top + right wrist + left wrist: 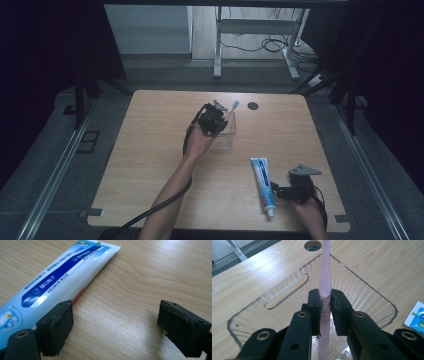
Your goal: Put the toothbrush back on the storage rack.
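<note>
My left gripper [325, 305] is shut on the handle of a pink toothbrush [325, 277], held over a clear plastic box [287, 287]. In the high view the left gripper [214, 119] hovers at the box [231, 136] near the table's middle, with the toothbrush head [235, 105] sticking out past it. A white and blue toothpaste tube [263, 185] lies on the wood toward the front right. My right gripper [276, 190] rests just right of the tube, open. In the right gripper view the tube [57, 282] lies beside the left jaw, and bare wood lies between the pads of the right gripper [117, 320].
The wooden table [150, 150] has a round cable hole [253, 105] near its far edge, also seen as the hole [313, 245] beyond the box. Dark floor and metal frame legs surround the table.
</note>
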